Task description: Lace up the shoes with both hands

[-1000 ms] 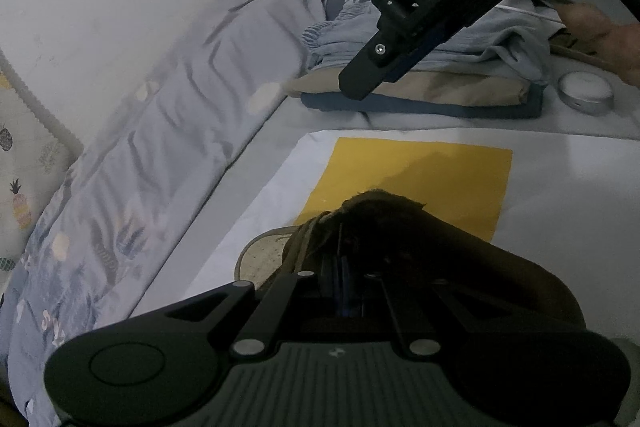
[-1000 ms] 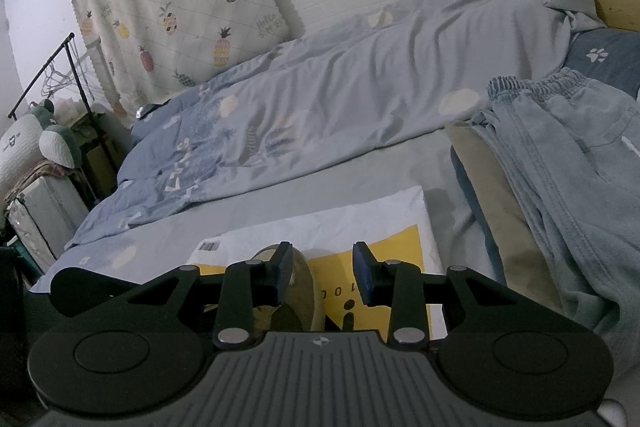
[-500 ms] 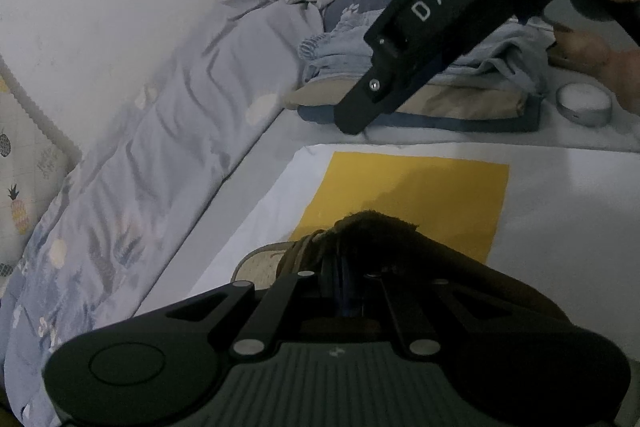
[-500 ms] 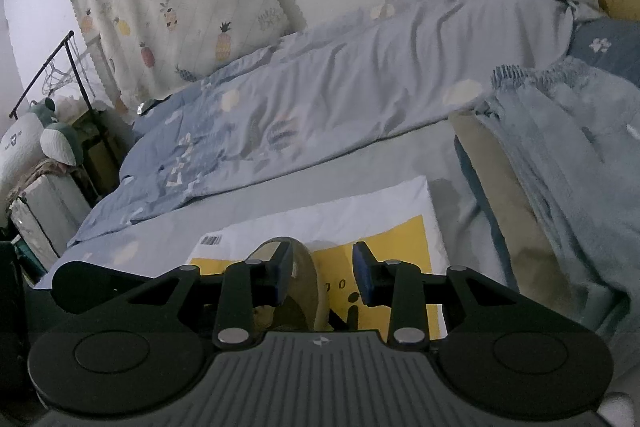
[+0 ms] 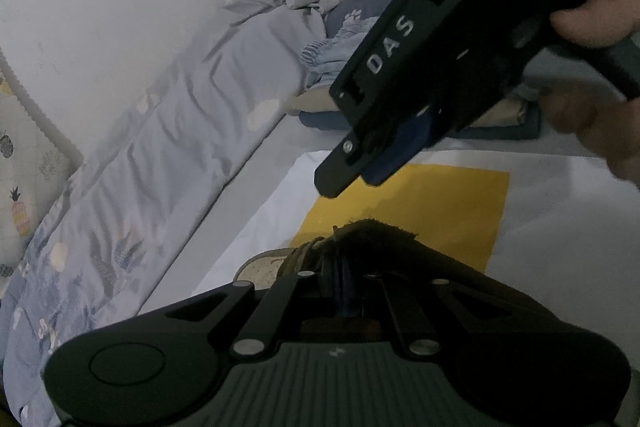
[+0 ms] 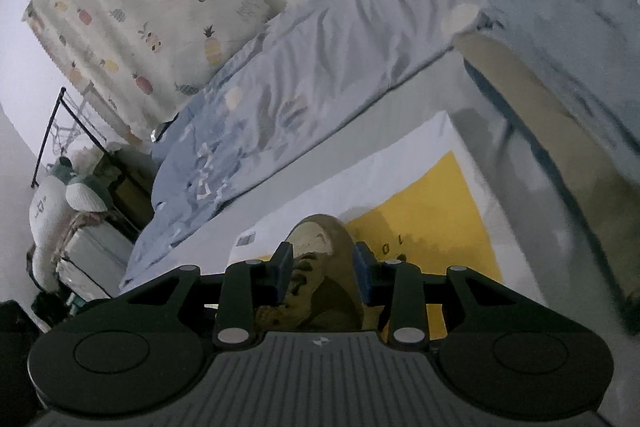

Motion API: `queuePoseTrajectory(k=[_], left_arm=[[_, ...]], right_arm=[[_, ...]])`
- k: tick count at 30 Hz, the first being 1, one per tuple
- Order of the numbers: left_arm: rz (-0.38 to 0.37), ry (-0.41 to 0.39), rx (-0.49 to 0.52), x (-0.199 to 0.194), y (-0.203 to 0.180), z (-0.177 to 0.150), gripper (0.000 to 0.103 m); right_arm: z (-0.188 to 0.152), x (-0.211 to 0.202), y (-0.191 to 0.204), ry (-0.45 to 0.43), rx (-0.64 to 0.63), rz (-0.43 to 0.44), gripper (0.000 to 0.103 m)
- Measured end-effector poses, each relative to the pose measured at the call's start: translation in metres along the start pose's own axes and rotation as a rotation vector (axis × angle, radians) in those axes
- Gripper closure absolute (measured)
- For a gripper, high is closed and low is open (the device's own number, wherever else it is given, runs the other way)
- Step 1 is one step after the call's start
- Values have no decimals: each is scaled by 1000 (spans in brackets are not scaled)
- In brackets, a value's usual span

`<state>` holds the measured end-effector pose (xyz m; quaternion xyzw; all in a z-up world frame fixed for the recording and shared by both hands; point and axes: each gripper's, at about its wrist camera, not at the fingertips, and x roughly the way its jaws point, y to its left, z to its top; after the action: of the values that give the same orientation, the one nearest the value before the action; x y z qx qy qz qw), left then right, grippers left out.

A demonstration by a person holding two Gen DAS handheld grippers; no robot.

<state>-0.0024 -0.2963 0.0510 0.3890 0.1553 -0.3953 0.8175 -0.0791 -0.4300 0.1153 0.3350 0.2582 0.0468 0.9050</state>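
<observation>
The shoe (image 6: 320,267) points toe-away beneath the half-open, empty right gripper (image 6: 322,269), nearer its laces; the closed left gripper (image 5: 344,283) seemingly pinches the tongue

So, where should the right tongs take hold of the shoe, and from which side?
Grip the shoe across its laced upper, coming from above and behind, toe pointing away. The right tongs already straddle it there, and that part looks narrow enough.
</observation>
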Motion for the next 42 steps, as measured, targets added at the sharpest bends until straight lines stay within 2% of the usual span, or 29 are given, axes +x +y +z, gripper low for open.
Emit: queuePoseTrajectory(k=[12,15,21,24,25,28,33,38,39,40,42], left_arm=[[9,-1,-2,1,-5,1,100],[10,-3,-7,1,-6,1,100],[13,-3,-6,0,-7,1,100],[16,-4,-4,0,-7,1,100],[17,-3,-5,0,-7,1,100],[21,-2,-10,0,-6,2,99],[28,0,-15,0,-6,4,97],[39,9,-23,0,-5,6,94],[46,8,-26,0,-4,6,91],[51,9,-28,-1,-3,6,87],[58,10,-37,-2,0,5,86]], right_arm=[[-7,23,-9,41,121,24,69],[-10,25,-8,45,117,17,69],[-11,29,-11,49,156,27,73],[-12,31,-16,57,199,56,82],[-12,32,-17,59,213,71,88],[-12,32,-15,55,202,84,97],[-13,31,-13,48,204,77,100],[-13,25,-10,10,193,33,102],[-12,23,-10,2,193,23,103],[-11,20,-11,-17,186,-5,103],[-9,14,-11,-56,172,-66,103]])
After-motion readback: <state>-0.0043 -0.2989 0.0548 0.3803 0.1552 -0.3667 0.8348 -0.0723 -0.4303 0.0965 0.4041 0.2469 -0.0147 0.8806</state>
